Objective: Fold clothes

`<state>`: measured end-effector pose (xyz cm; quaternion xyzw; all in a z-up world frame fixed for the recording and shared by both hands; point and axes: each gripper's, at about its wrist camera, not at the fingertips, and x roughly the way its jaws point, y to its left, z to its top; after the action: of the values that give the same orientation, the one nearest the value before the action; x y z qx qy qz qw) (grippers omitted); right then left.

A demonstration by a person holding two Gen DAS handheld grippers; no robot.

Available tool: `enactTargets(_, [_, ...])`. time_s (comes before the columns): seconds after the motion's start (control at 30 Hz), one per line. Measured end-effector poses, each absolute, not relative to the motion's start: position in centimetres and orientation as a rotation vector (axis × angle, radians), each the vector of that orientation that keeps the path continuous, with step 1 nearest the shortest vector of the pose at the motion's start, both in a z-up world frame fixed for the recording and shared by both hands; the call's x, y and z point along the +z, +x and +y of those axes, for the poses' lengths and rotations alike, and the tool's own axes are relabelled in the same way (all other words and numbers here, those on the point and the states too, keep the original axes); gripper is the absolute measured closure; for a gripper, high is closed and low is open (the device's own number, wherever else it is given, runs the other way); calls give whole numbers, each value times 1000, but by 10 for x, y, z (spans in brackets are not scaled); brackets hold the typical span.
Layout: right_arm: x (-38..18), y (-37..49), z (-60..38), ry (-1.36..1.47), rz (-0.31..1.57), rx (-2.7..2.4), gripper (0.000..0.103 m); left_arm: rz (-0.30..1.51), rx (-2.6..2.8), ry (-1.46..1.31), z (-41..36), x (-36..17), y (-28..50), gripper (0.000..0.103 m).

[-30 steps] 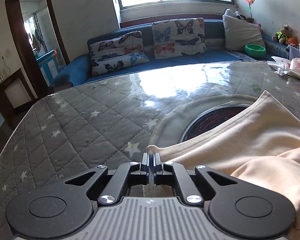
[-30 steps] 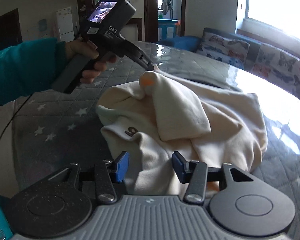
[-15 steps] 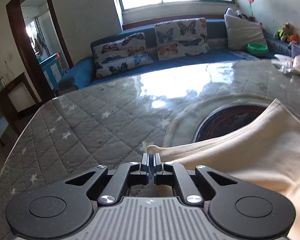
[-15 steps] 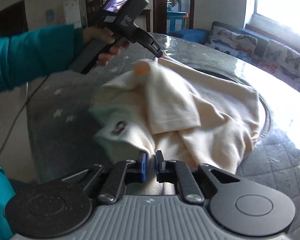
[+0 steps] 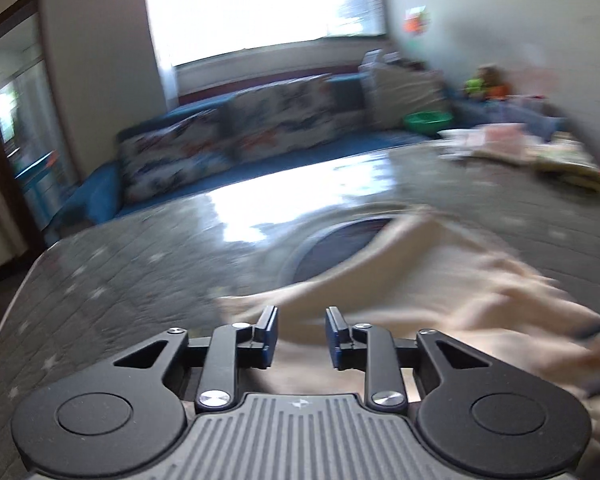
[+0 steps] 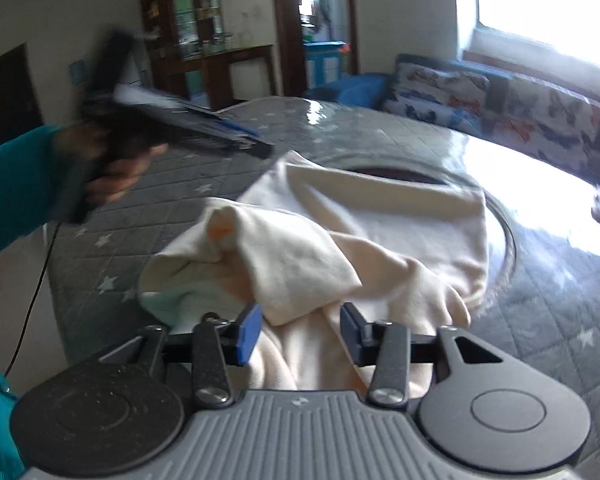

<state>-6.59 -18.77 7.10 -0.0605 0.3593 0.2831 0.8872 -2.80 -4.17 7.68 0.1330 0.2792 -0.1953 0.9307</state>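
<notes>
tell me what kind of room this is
Most likely a home living room. A blue sofa with butterfly-print cushions sits under a bright window, a dark wood cabinet stands by a doorway, and a cream garment lies on a table with a grey quilted cover.

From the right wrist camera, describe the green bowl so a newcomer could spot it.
That bowl shows only in the left wrist view. Start at the bright window, drop to the blue sofa beneath it, and follow the seat rightward. The green bowl sits there: the one solid-green round thing beside the patterned cushions.
</notes>
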Motion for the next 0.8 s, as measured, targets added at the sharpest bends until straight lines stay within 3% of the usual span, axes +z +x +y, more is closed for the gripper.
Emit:
enactTargets(0.1, [63, -66, -189, -113, 777, 580, 56, 541, -519, 321, -60, 76, -58, 69])
enactTargets(0.23, [55, -66, -188, -112, 797, 574, 50, 498, -629, 431, -81, 68, -80, 56])
enactTargets(0.8, [44, -65, -188, -98, 794, 589, 43, 428, -702, 785, -99, 38, -106, 56])
